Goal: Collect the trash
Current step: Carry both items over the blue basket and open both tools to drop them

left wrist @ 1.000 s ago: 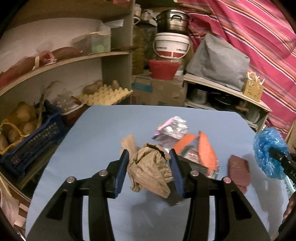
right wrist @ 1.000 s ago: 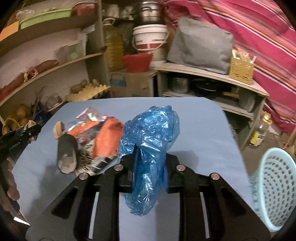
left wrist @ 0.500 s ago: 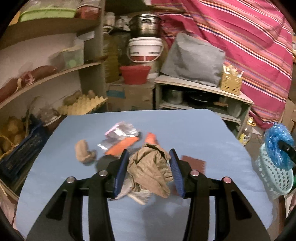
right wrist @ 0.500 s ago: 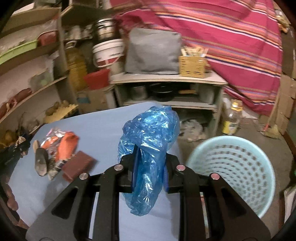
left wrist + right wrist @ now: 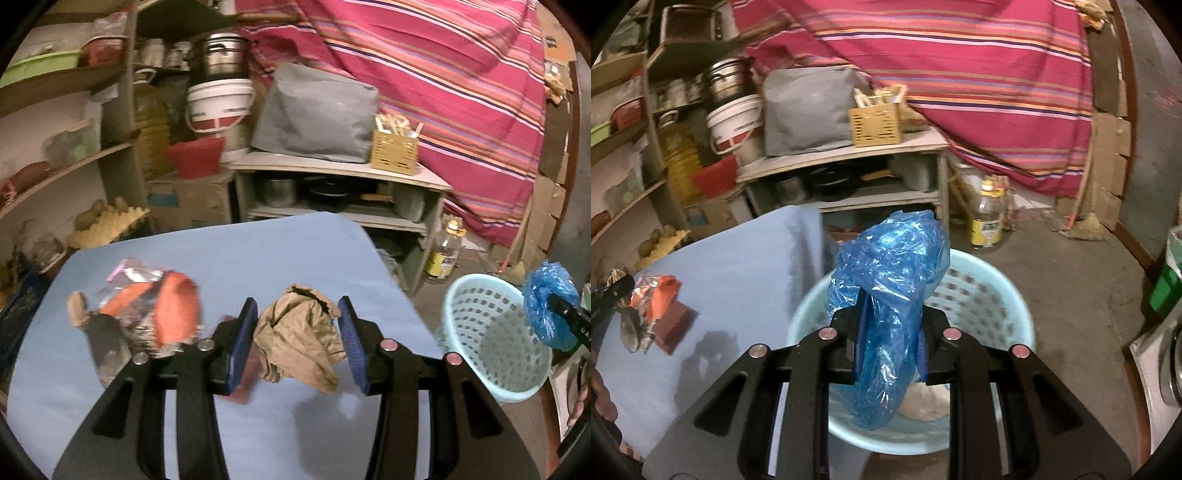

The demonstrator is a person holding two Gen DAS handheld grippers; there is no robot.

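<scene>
My left gripper is shut on a crumpled brown paper wad and holds it above the blue table. My right gripper is shut on a crumpled blue plastic bag and holds it right over the pale blue perforated basket, which stands on the floor beside the table. In the left wrist view the basket is at the right, with the blue bag above its far rim. More trash lies on the table: orange and foil wrappers and a dark red box.
Shelves with pots, a white bucket and a grey bag stand behind the table. A bottle stands on the floor by the shelf. A striped red cloth hangs at the back. A green item is at the far right.
Both grippers have swung to the right with their loads. My right gripper went from over the table to over the basket. The left now faces the table's right edge.
</scene>
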